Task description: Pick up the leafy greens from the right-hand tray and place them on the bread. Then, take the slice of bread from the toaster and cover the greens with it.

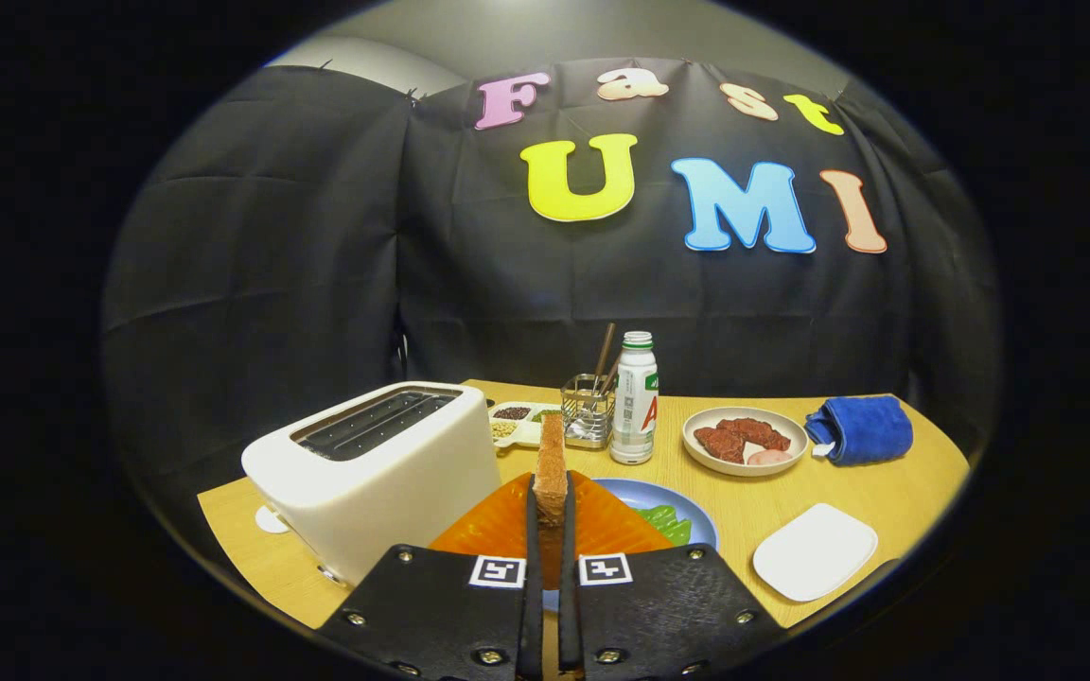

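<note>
My gripper is shut on a slice of toasted bread, held upright and edge-on between both fingers, above the table. The white toaster stands just left of the fingers, and I see no bread in its slots. Below and right of the fingers lies a blue plate with leafy greens on it. The fingers hide most of the plate, so whatever lies under the greens cannot be made out. A white tray lies to the right of the plate with nothing on it.
Beyond the fingers stand a white bottle, a wire holder with sticks and a divided dish of seeds. A plate of meat and a folded blue cloth are at the back right.
</note>
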`<move>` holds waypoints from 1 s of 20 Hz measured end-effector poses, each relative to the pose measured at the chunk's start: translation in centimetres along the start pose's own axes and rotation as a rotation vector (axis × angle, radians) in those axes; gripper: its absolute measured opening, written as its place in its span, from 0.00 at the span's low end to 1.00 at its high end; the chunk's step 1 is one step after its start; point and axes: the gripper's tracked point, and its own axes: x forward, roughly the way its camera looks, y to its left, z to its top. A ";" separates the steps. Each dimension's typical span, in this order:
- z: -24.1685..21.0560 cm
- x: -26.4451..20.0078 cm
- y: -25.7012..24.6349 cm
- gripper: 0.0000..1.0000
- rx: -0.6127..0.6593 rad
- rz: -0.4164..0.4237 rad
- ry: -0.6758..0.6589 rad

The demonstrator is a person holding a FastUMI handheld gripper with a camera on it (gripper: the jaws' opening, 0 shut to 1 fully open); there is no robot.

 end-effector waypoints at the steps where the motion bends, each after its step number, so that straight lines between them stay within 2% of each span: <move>1: -0.2 0.4 0.1 0.06 0.020 0.011 0.005; 4: -1.0 1.0 0.3 0.07 0.069 0.033 0.029; 10: -2.6 2.5 -1.5 0.07 0.017 -0.003 0.072; 16: -3.2 3.0 -3.7 0.27 -0.056 -0.045 0.087; 19: -3.5 3.0 -4.7 0.28 -0.084 -0.073 0.082; 20: -3.7 3.0 -5.1 0.35 -0.104 -0.089 0.089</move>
